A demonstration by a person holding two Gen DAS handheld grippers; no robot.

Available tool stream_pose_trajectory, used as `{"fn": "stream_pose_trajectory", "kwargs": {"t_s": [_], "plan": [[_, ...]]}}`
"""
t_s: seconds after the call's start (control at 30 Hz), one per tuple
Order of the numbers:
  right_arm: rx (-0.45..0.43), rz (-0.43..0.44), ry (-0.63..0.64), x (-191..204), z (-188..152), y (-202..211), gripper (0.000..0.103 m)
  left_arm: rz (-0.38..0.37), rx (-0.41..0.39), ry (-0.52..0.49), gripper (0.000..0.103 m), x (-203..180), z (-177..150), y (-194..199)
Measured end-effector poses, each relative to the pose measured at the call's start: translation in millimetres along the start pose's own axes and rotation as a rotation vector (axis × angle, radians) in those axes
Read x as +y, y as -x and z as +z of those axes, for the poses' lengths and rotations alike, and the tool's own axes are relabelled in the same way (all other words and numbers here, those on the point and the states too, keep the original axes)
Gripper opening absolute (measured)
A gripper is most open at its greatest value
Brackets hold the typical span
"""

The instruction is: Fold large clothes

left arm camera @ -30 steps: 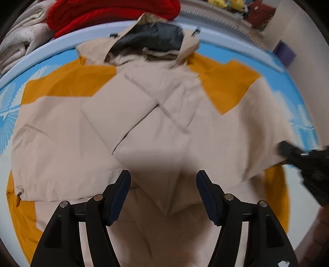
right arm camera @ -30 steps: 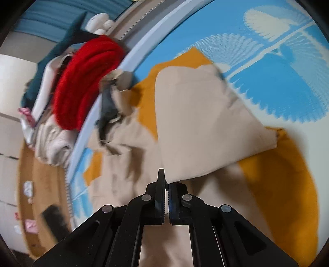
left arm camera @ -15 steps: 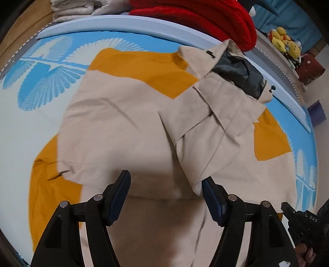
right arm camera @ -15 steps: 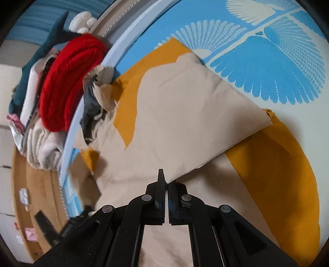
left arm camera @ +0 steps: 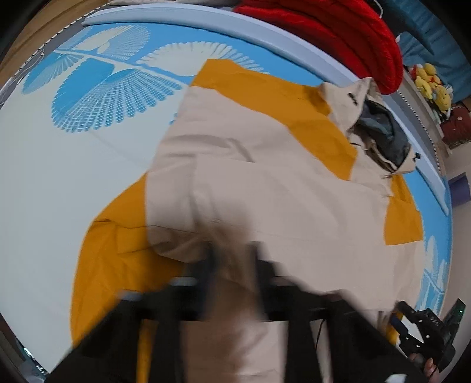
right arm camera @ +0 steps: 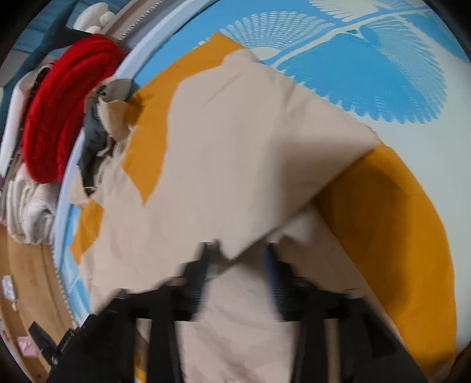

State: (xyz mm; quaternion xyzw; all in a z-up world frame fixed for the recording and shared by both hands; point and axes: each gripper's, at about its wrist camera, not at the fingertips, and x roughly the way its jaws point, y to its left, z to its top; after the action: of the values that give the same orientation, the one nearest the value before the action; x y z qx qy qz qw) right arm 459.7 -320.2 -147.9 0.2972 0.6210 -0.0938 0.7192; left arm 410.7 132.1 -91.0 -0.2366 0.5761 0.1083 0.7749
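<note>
Beige and mustard cloth fills both views: a large hooded jacket [left arm camera: 265, 176] lies flat on a blue-and-white patterned mat [left arm camera: 73, 147], its sleeves folded in over the body and its hood [left arm camera: 379, 129] pointing away toward the mat's pale raised border [left arm camera: 206, 17], beyond which a red knit bundle [left arm camera: 338, 26] and folded pale textiles [right arm camera: 26, 206] are stacked. The jacket's long axis runs from the hood toward the hem beneath both tools, so the coming fold probably carries the hem end away toward the hood. The left tool [left arm camera: 232, 265], blurred, stands at the hem's left part where the beige meets the mustard panel; its jaws have just been closing, with beige fabric between them, and they now appear clenched on it. The right tool [right arm camera: 238, 265], over the hem's right part beside the folded sleeve edge, has just been opening: its jaws stand apart, released, with cloth lying between but not pinched. The left tool is thus the one engaged.
</note>
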Motion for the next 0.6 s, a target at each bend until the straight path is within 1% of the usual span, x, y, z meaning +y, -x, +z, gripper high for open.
{"fn": "stream_pose_trajectory", "kwargs": {"t_s": [0.03,0.1,0.17,0.2,0.23,0.27,0.37,0.4,0.43,0.47,0.53,0.6], "plan": [[-0.01,-0.017,-0.006,-1,-2,3,0.05,-0.001,-0.013,0.001,0.002,3,1,2],[-0.03,-0.042,-0.006,-1,-5,10,0.05,-0.005,-0.073,0.006,0.002,8,7,15],[-0.079,-0.067,-0.019,0,-11,22,0.05,0.019,-0.154,-0.007,0.002,10,13,32],[-0.104,-0.075,-0.018,2,-14,28,0.05,0.03,-0.18,-0.008,0.003,11,16,37],[-0.121,-0.077,-0.007,4,-17,32,0.05,0.045,-0.198,0.002,0.005,14,19,41],[-0.127,-0.074,0.01,7,-20,35,0.05,0.059,-0.202,0.021,0.008,19,21,42],[-0.131,-0.052,0.029,12,-23,39,0.05,0.126,-0.214,0.138,0.01,44,25,43],[-0.136,-0.046,0.027,11,-22,41,0.05,0.131,-0.206,0.162,0.019,49,26,43],[-0.144,-0.04,0.019,9,-19,43,0.05,0.121,-0.203,0.178,0.025,52,27,43],[-0.155,-0.027,0.005,8,-17,44,0.05,0.094,-0.215,0.187,0.026,55,28,46],[-0.169,-0.002,-0.011,5,-10,46,0.05,0.077,-0.233,0.171,0.026,52,28,48],[-0.184,0.054,-0.033,-1,1,49,0.05,0.018,-0.207,0.161,0.026,50,29,40]]}}
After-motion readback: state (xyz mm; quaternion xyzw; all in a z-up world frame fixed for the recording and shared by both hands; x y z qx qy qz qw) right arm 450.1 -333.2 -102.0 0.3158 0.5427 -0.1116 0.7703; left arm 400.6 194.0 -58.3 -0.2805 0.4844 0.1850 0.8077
